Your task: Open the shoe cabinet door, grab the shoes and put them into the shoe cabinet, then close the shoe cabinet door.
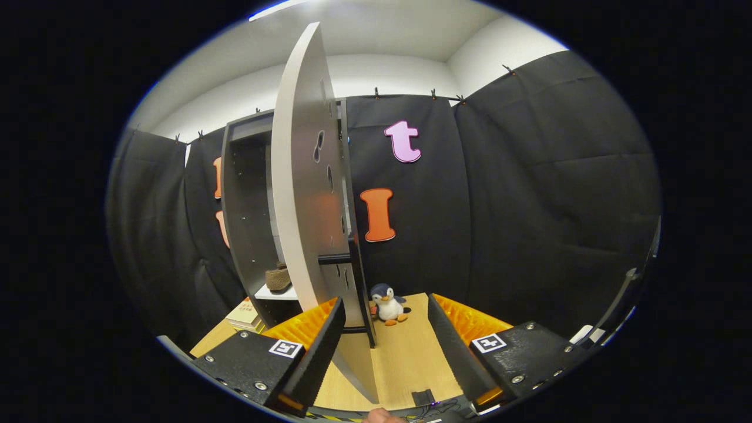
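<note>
Shoe cabinet (249, 223): upright. Door (302, 188) swung open, edge-on between spread fingers of gripper (385, 346), nothing clamped. Shoe (278, 278) laid on inner shelf, lengthwise sideways. No legible writing seen.

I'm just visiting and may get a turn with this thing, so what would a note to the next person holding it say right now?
Tool: open, fingers spread with nothing held; the door's lower edge sits between them, closer to the left finger.
Cabinet door: swung open, seen nearly edge-on just ahead of the tool.
Shoe cabinet: open, standing on the wooden floor.
Shoe: a brown one already on the white shelf inside.
Done: door opened, shoe apparently placed.
Left: push the door shut.
Also nearby: a toy penguin beyond the door and books beside the cabinet; leave them.
</note>
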{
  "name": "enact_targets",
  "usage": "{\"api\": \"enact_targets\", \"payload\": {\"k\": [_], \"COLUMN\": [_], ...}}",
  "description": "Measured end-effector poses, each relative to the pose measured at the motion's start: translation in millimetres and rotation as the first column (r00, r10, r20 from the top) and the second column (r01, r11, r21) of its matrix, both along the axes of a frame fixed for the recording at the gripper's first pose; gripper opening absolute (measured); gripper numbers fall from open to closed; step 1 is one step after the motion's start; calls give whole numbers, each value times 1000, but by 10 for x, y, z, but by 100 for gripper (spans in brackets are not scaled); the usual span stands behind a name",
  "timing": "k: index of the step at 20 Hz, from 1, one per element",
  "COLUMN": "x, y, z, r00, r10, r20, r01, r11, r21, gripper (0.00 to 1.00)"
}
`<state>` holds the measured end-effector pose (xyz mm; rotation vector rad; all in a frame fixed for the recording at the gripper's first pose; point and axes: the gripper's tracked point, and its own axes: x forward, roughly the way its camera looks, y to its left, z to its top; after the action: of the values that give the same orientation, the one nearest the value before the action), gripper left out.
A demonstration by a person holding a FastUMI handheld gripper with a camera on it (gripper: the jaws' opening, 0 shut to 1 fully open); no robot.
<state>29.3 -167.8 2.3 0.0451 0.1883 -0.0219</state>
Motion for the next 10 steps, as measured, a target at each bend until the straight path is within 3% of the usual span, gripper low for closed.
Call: {"api": "enact_targets", "payload": {"k": [10], "x": [-53], "y": [999], "z": [-55], "r00": [999], "r10": [23], "r20": [-36], "r01": [-23], "r11": [1000], "r21": [2], "gripper": [88]}}
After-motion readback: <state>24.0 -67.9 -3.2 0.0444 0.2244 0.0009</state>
